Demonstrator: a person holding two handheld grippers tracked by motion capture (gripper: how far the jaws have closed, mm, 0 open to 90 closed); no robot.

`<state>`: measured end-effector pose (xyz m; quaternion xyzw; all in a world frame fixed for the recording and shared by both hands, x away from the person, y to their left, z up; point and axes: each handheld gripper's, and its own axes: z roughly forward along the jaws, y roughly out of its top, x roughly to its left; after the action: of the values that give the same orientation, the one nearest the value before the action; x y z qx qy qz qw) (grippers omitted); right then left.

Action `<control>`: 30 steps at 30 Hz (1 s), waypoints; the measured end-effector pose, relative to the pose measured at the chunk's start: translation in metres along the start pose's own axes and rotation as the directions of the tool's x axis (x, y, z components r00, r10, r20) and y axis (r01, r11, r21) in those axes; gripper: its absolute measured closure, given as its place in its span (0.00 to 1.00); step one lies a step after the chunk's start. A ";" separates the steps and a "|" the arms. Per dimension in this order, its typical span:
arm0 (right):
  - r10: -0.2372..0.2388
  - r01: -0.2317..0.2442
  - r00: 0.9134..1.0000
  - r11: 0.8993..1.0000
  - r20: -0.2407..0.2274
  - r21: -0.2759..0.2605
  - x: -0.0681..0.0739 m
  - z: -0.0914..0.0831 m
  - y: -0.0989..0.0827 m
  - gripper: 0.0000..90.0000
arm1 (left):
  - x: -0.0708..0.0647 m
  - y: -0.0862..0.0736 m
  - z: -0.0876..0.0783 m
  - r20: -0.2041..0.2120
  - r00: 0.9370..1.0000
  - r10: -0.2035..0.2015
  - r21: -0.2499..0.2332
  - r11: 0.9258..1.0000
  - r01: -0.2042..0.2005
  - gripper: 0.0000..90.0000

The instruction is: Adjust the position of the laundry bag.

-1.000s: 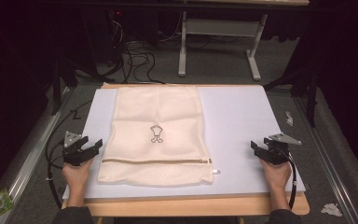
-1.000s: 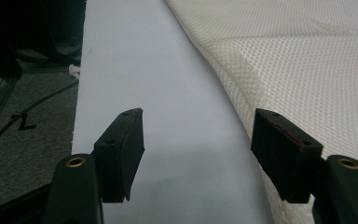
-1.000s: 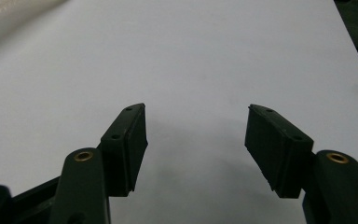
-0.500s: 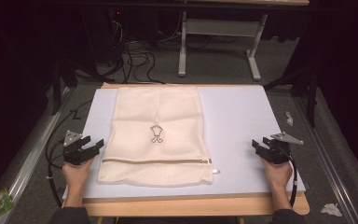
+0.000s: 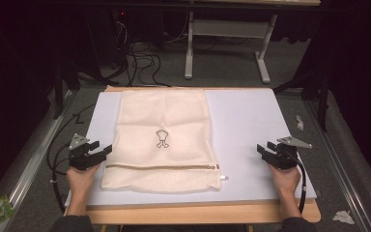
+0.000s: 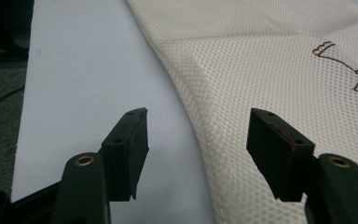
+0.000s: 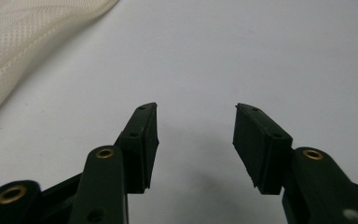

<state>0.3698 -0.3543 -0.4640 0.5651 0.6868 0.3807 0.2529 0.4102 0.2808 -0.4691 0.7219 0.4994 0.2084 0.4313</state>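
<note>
Left hand (image 5: 83, 175): comes in from the near edge of the table, at the left side of the white board (image 5: 251, 116), and grips the tool from behind.
Left gripper (image 5: 105, 151): sits at the board's left edge, pointing right toward the mesh bag. In the left gripper view (image 6: 198, 147) its jaws stand wide apart with nothing clamped; the bag's left edge runs up between them, one jaw over bare board and the other over the mesh. Whether that jaw touches the fabric is hard to judge from this angle.
Mesh bag (image 5: 162, 137): cream, lying flat on the left half of the board, its far end reaching the far edge and its near end close to the near edge. A small dark emblem (image 5: 162, 138) sits near its middle.
Zipper (image 5: 162, 166): runs straight across the bag near its near end, with a white pull tab (image 5: 223, 177) sticking out at the bag's near right corner.
Right gripper (image 5: 262, 150): near the board's right edge, well apart from the bag, pointing left. In the right gripper view (image 7: 196, 140) its jaws are open over bare white board with nothing between them, and they have just been closing somewhat.
Right hand (image 5: 283, 178): holds that tool from the near side, close to the board's near right corner.
</note>
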 end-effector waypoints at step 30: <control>-0.064 0.087 0.980 0.989 -0.189 0.117 0.057 0.019 0.021 0.63 | -0.020 0.017 0.015 -0.027 0.999 0.023 0.166 0.986 -0.018 0.46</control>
<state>0.3837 -0.2936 -0.4533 0.5155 0.7508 0.3780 0.1665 0.4218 0.2546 -0.4605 0.7574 0.5136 0.1808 0.3604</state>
